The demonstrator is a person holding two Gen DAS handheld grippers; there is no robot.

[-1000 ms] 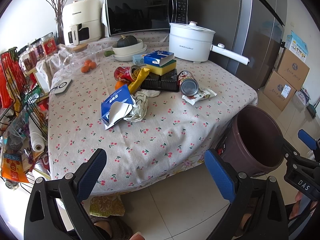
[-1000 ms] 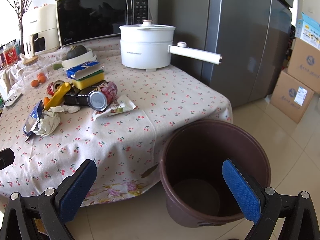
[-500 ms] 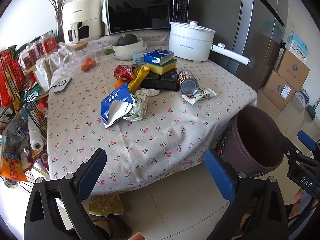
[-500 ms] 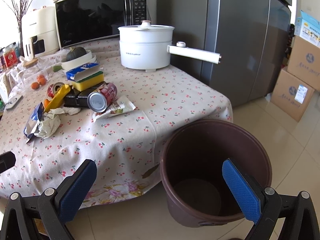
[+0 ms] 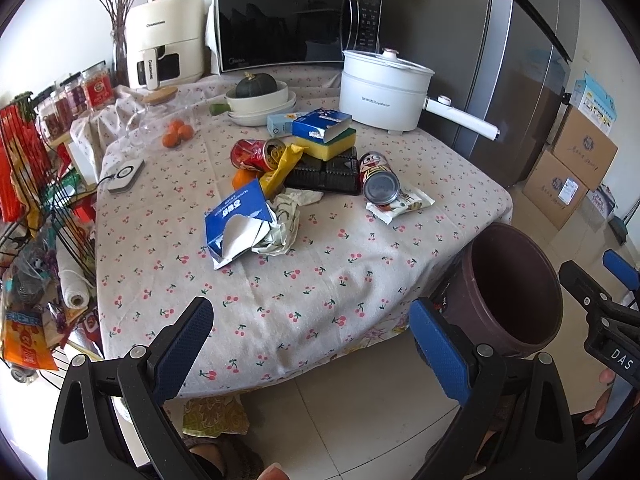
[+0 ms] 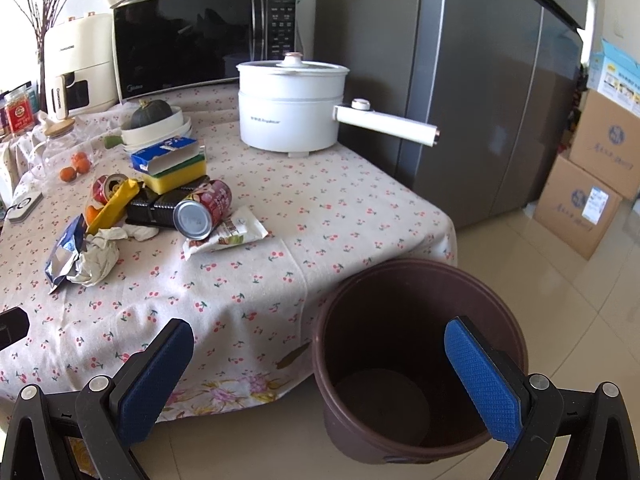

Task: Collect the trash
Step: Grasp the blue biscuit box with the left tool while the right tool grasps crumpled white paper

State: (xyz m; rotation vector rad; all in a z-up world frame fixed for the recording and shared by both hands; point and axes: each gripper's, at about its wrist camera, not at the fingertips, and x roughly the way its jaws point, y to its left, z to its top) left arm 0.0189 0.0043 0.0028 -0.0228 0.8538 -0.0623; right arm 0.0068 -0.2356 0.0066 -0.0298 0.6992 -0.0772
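Note:
Trash lies in a heap mid-table: a torn blue packet [image 5: 236,220] [image 6: 66,250] with crumpled paper [image 5: 282,226] [image 6: 98,258], a yellow wrapper [image 5: 280,170], a black tray [image 5: 326,174], two red cans [image 5: 378,178] [image 5: 256,154] [image 6: 204,210] and a snack packet [image 5: 402,204] [image 6: 226,236]. A brown bin [image 5: 514,288] [image 6: 416,356] stands on the floor at the table's right corner, with nothing in it. My left gripper [image 5: 310,338] is open, short of the table's near edge. My right gripper [image 6: 320,376] is open, low, in front of the bin.
A white pot [image 5: 382,94] with a long handle, a microwave [image 5: 296,26], an air fryer [image 5: 164,42], bowls with a squash [image 5: 260,100], a sponge and boxes [image 5: 324,136] sit further back. A wire rack [image 5: 36,208] stands left, a fridge [image 6: 480,80] and cartons [image 6: 588,196] right.
Both grippers stay open. The left view has drifted slightly, with the table sitting a little higher in frame; the trash and bin have not moved.

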